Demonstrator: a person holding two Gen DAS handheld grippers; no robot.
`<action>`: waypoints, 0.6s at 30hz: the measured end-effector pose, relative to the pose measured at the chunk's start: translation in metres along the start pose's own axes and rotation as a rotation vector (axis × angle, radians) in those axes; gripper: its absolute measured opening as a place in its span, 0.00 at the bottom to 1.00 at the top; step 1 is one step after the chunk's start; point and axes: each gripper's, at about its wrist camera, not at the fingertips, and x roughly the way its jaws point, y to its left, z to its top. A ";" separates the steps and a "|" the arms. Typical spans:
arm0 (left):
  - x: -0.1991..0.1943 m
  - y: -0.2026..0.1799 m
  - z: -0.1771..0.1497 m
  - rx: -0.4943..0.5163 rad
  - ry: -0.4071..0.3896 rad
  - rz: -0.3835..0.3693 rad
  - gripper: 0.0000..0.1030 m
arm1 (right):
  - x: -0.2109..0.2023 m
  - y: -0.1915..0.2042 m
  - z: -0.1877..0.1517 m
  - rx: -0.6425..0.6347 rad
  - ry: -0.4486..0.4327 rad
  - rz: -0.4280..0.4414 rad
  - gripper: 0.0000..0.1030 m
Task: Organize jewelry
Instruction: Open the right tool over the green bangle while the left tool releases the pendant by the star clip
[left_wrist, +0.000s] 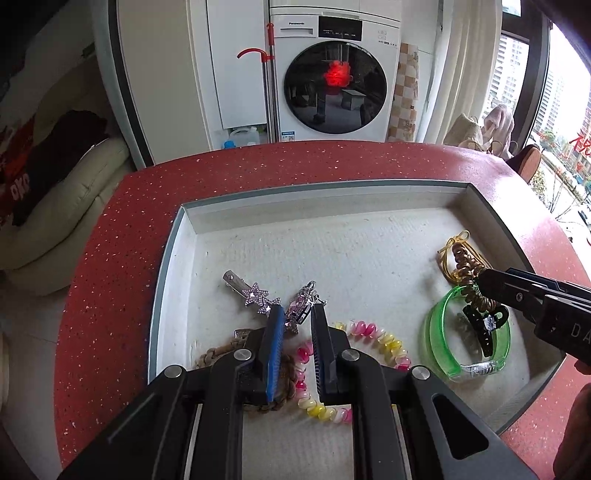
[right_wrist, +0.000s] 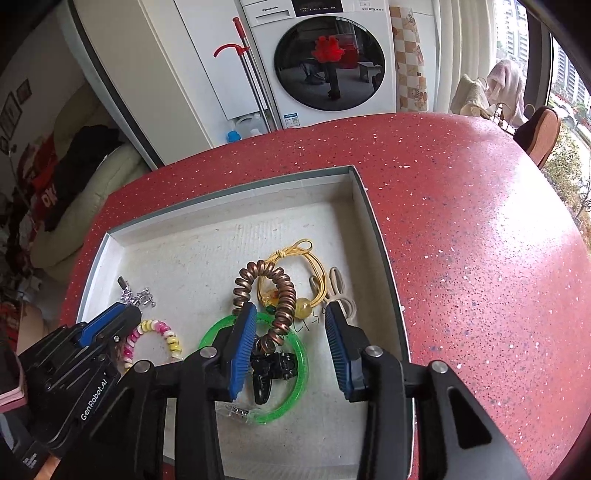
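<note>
A shallow white tray (left_wrist: 173, 258) (right_wrist: 376, 236) sits on the red speckled counter with the jewelry in it. My left gripper (left_wrist: 297, 321) (right_wrist: 127, 312) is shut on a silver clip with a pink stone (left_wrist: 301, 304), which sticks out past the fingertips next to a star-studded clip (left_wrist: 255, 293). My right gripper (right_wrist: 290, 314) (left_wrist: 484, 277) stands open over a copper spiral hair tie (right_wrist: 280, 295) (left_wrist: 467, 269). The tie lies against its left pad, draped over a green bangle (right_wrist: 295, 369) (left_wrist: 439, 332) and a black claw clip (right_wrist: 269, 369) (left_wrist: 484, 328).
A pink-and-yellow spiral tie (left_wrist: 369, 332) (right_wrist: 162, 332) and a brown braided band (left_wrist: 221, 350) lie under the left gripper. A yellow cord tie with a bead (right_wrist: 306, 258) and a beige tie (right_wrist: 340, 284) lie by the tray's right wall. The tray's far half is bare.
</note>
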 end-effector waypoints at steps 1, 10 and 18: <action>-0.001 0.000 0.000 0.001 -0.004 0.003 0.32 | -0.003 0.001 -0.001 0.002 -0.005 0.009 0.45; -0.007 -0.001 -0.002 0.021 -0.018 0.042 0.32 | -0.030 0.003 -0.021 0.012 -0.036 0.058 0.51; -0.012 0.001 0.000 0.027 -0.023 0.054 0.33 | -0.047 0.001 -0.033 0.033 -0.048 0.085 0.51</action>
